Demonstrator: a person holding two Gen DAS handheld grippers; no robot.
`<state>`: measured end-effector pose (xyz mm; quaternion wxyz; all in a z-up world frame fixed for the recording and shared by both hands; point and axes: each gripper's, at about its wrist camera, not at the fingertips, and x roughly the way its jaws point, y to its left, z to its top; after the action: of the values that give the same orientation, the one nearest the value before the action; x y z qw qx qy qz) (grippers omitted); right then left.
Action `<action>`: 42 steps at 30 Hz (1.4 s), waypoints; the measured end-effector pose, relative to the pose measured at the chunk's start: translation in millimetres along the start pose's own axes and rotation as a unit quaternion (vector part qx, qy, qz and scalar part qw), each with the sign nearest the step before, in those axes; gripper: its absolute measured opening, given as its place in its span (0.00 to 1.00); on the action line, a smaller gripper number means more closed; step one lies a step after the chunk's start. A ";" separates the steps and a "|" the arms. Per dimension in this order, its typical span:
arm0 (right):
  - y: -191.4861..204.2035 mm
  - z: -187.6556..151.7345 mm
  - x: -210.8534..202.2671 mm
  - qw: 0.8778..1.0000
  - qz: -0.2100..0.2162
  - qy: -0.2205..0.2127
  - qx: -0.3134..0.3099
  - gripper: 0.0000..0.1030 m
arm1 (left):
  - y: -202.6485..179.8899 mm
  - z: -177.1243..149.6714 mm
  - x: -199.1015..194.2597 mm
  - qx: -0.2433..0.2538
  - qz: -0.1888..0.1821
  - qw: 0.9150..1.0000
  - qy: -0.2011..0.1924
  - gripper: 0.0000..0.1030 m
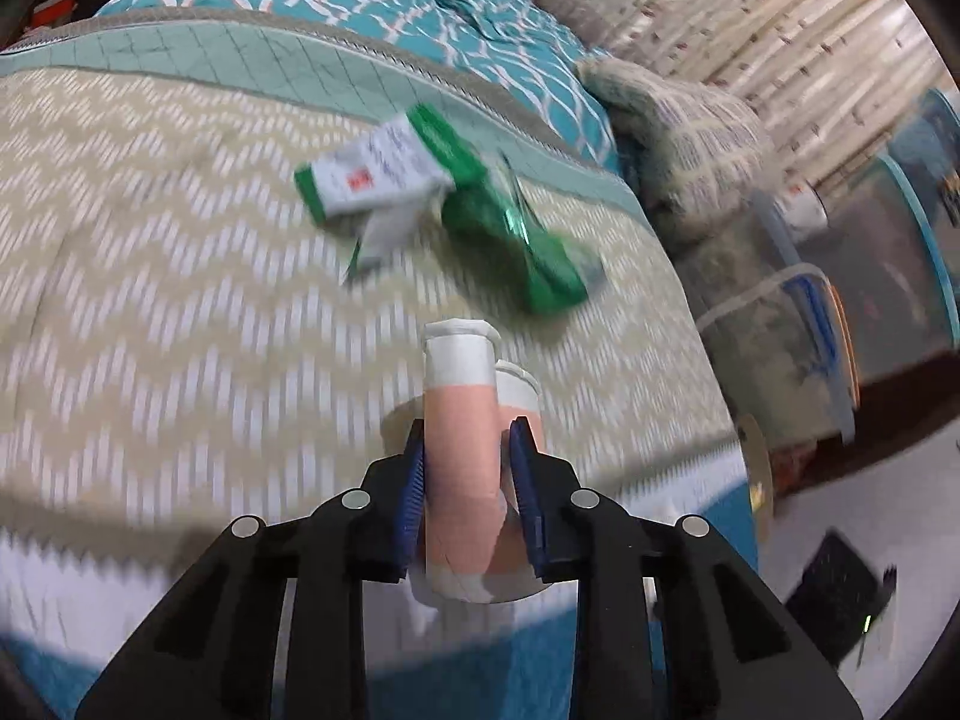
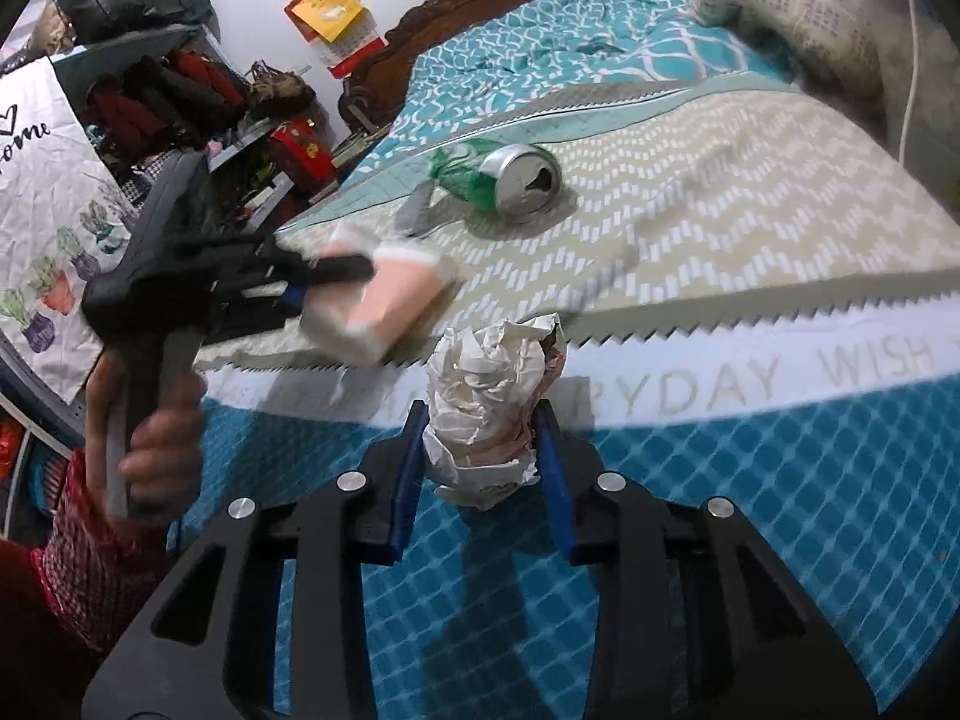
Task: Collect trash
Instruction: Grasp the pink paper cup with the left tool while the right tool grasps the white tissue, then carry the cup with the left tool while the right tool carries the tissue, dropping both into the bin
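Crumpled white paper (image 2: pixel 486 414), light and springy, sits pinched in the right tongs (image 2: pixel 483 462) above the bed's blue quilt (image 2: pixel 750 510). The left tongs (image 1: pixel 462 480) clamp a pink-and-white paper cup (image 1: pixel 459 420), thin-walled and best held mid-body. Only the right view shows the dented green can (image 2: pixel 504 180); the left shows a green-and-white carton (image 1: pixel 384 171).

My left tongs (image 1: pixel 465 468) clamp a flattened pink-and-white paper cup (image 1: pixel 459 438), low centre, rim pointing away. My right tongs (image 2: pixel 483 450) pinch a crumpled white paper wad (image 2: pixel 486 408) at centre. Further up on the bed lie a dented green can (image 2: pixel 501 180) on its side and a green-and-white carton (image 1: pixel 384 168).
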<state>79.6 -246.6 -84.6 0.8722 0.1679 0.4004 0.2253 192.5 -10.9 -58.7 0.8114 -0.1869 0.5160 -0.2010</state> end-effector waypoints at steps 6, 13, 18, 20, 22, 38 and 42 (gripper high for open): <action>11.7 -21.1 -17.3 1.000 0.004 -0.008 -0.005 0.36 | -15.9 -48.2 -16.8 0.023 -0.017 0.999 0.024 0.25; -6.4 -39.8 -50.3 0.999 -0.011 -0.030 0.028 0.36 | -57.4 -77.4 -26.2 0.068 -0.046 0.996 0.029 0.26; -23.8 -46.1 -80.1 0.996 -0.026 -0.060 0.054 0.36 | -85.2 -85.9 -24.4 0.096 -0.057 0.993 0.032 0.26; -32.0 -46.9 -90.3 0.995 -0.032 -0.071 0.063 0.36 | -93.7 -84.6 -22.0 0.101 -0.063 0.992 0.036 0.26; -37.6 -48.9 -95.4 0.994 -0.034 -0.075 0.069 0.36 | -103.3 -83.1 -19.0 0.111 -0.063 0.991 0.036 0.26; -68.4 -65.3 -104.4 0.991 -0.028 -0.073 0.108 0.36 | -121.7 -91.3 17.1 0.116 -0.040 0.990 0.072 0.26; -73.1 -58.2 -114.0 0.990 -0.030 -0.090 0.106 0.36 | -141.1 -81.0 20.0 0.126 -0.050 0.988 0.070 0.26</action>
<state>-12.4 -361.8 -84.4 0.8883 0.2670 0.3467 0.1392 107.5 -148.9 -34.1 0.7791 -0.0942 0.5322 -0.3176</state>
